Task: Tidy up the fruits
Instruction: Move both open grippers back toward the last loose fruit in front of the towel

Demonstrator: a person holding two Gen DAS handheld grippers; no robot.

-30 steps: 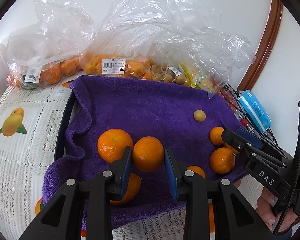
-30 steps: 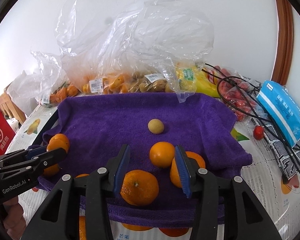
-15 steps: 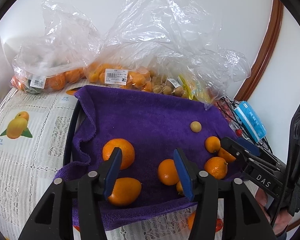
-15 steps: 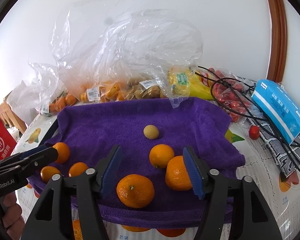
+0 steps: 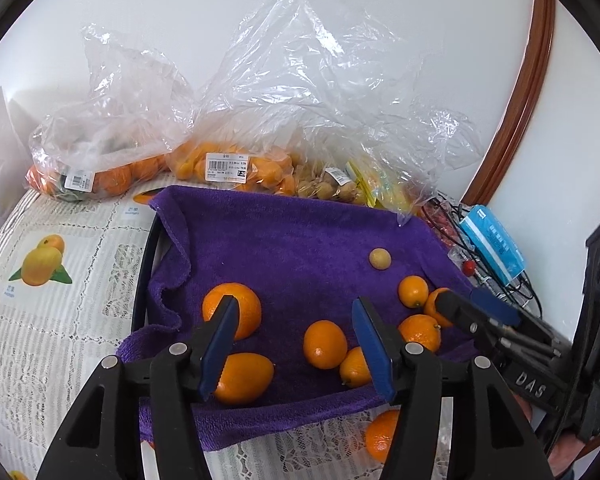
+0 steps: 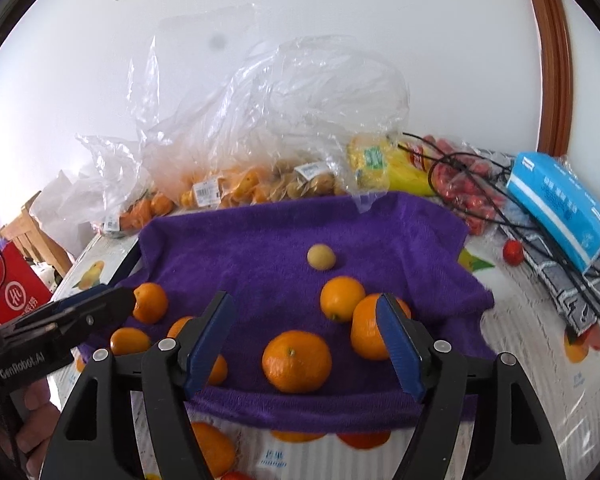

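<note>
On purple towel [image 5: 300, 240], oranges [image 5: 325, 344] lie beyond both grippers' freshly widened, empty jaws.

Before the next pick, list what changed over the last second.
The left tool let go of its orange, now lying on the purple towel; its jaws have just been opening. The right tool has opened too, nothing gripped, an orange below it. The small yellow fruit and the bags stayed put.

A home dining table, probably.
Fruit-printed lace tablecloth [image 5: 60, 320], price-labelled clear plastic grocery bags [image 5: 228, 160] along the white wall, wooden chair [image 6: 32, 232] at far left, brown wooden door frame [image 6: 552, 56] upper right.
</note>
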